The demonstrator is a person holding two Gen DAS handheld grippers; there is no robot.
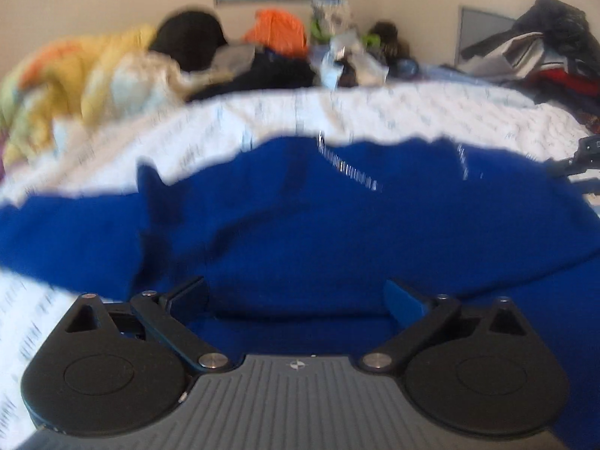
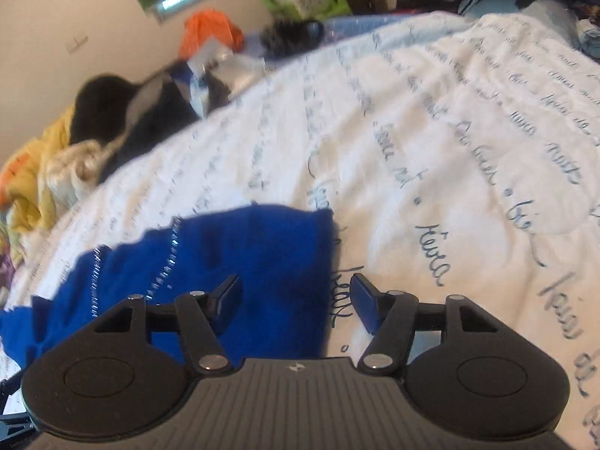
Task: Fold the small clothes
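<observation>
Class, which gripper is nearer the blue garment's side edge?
Right. The right gripper straddles the blue garment edge; the left gripper sits over its middle.

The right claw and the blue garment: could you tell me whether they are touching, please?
Cannot tell. In the right wrist view the open right claw straddles the blue garment's edge, but neither contact nor gap shows plainly.

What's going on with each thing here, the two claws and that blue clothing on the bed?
Left claw: open, over the blue cloth, gripping nothing.
Right claw: open, at the garment's right edge, gripping nothing.
Blue garment: lying rumpled, not neatly folded.
White bedspread: spread out under the garment.
</observation>
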